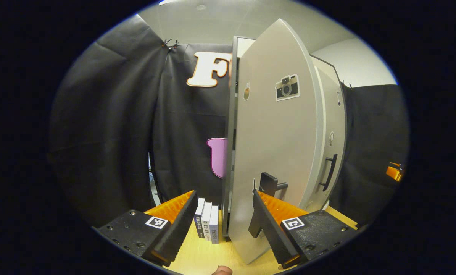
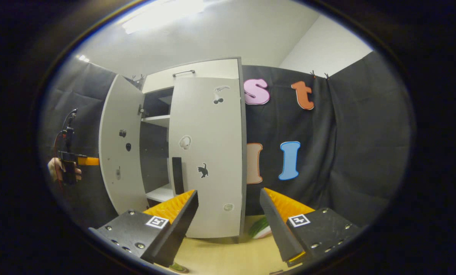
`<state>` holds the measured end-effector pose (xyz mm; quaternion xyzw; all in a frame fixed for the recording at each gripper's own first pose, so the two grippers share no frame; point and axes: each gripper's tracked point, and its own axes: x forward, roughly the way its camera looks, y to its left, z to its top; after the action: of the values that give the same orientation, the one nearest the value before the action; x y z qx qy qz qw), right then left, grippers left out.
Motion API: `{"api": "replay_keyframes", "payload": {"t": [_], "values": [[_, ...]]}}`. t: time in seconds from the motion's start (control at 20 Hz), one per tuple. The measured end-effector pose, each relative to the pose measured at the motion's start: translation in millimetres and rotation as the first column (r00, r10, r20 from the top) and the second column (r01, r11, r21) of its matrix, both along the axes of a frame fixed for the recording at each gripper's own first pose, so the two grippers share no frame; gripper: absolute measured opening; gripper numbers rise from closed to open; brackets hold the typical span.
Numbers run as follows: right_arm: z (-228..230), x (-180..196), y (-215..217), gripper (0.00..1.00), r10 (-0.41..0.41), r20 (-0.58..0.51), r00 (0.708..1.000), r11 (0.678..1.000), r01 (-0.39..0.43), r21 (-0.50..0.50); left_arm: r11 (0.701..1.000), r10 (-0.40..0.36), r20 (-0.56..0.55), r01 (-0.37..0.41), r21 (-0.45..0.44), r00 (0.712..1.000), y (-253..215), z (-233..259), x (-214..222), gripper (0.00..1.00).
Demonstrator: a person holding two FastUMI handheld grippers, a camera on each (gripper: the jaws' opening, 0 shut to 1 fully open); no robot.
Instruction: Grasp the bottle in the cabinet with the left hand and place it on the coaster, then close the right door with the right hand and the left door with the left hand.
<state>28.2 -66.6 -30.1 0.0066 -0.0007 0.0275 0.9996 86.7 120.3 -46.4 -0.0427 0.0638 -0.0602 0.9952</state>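
Left door, centre frame, half-open between open, empty left gripper jaws: risk inner jaw snags handle, jolting cabinet; right gripper open.

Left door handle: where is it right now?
In the left gripper view the left door handle sits low on the open left door, just above the left gripper's right-side finger, with the books to its left.

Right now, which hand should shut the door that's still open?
Left, probably. The left gripper has its open fingers right at the left door, near its handle. The right gripper faces the right door, which already looks closed.
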Motion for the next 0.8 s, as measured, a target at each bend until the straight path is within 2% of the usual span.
{"api": "replay_keyframes", "payload": {"t": [0.45,0.7,0.75,0.8], "values": [[4.4,-6.9,6.4,0.98,0.008,0.023,1.000,1.000,-0.007,-0.005,0.998,0.032,0.000,-0.032,-0.048,1.000,-31.5,1.4,4.3,0.93],[5.9,-0.6,28.3,0.98,0.050,0.025,0.998,0.999,-0.050,0.008,0.999,0.033,-0.004,-0.033,-0.040,0.999,-51.0,0.6,13.3,0.93],[5.5,1.5,31.4,0.98,0.057,0.018,0.998,0.998,-0.057,0.002,0.998,0.030,-0.005,-0.030,-0.049,1.000,-56.4,0.3,16.8,0.88],[6.6,4.9,33.8,0.98,0.061,0.014,0.998,0.998,-0.061,-0.009,0.998,0.018,-0.005,-0.018,-0.063,1.000,-63.1,0.3,19.7,0.93]]}}
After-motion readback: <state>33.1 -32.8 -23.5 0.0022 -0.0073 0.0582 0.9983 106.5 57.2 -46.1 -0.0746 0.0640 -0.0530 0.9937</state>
